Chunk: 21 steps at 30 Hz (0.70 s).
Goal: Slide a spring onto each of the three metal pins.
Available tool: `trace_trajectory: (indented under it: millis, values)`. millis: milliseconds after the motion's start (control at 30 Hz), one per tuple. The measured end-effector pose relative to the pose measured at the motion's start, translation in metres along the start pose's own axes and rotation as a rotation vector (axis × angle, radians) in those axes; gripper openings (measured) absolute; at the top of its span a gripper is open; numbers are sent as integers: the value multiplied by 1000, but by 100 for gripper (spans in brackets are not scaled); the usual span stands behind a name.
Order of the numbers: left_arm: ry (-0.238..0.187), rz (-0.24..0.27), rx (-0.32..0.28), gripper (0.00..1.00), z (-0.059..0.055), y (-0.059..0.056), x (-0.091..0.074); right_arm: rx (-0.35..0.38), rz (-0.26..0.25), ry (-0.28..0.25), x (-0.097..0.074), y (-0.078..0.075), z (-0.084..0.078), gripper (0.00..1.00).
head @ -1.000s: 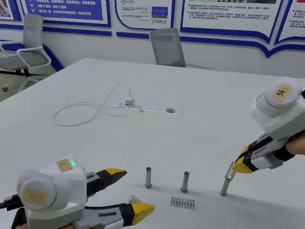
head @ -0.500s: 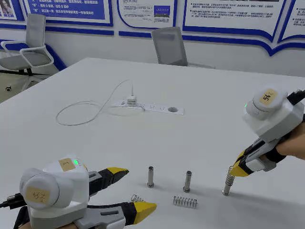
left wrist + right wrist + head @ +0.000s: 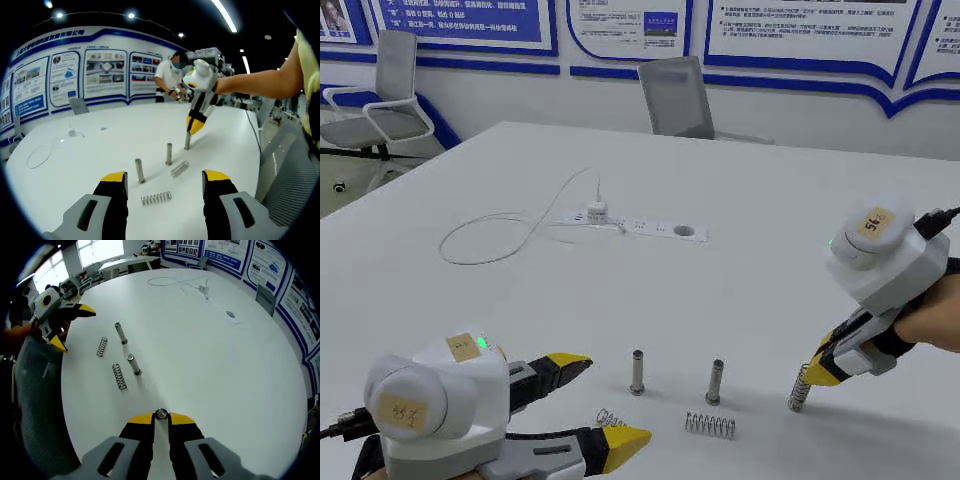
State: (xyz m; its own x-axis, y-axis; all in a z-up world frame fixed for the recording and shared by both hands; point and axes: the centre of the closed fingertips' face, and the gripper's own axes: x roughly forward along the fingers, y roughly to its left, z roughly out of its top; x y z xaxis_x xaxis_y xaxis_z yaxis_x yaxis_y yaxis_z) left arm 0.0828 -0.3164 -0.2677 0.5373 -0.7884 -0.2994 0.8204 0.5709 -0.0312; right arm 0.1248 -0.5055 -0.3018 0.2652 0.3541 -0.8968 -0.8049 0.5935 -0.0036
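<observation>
Two pins point(image 3: 637, 371) stand bare, the right pin point(image 3: 794, 404) wears a spring point(image 3: 801, 386), and two loose springs point(image 3: 709, 425) lie before them.

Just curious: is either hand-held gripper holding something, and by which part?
The right hand-held gripper pinches a spring by its top end, over a pin; the left hand-held gripper holds nothing.

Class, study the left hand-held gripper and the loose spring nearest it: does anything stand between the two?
Nothing visible does. The left hand-held gripper is open, and the nearest spring lies on the bare table within the gap of its jaws. A bare pin stands farther on, beyond the spring.
</observation>
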Motion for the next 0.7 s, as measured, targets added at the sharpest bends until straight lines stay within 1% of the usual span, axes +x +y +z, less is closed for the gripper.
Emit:
trace_trajectory:
  millis: [133,400,533,700]
  values:
    - [0,1,1,61,0,0,0,-3,1,7,5,-4,0,12]
    - [0,2,0,61,0,0,-1,2,4,11,8,-4,-3,12]
    - [0,2,1,61,0,-1,-1,8,7,5,8,-4,-3,12]
    - [-1,1,1,61,1,-1,0,-2,1,-7,9,-4,-1,12]
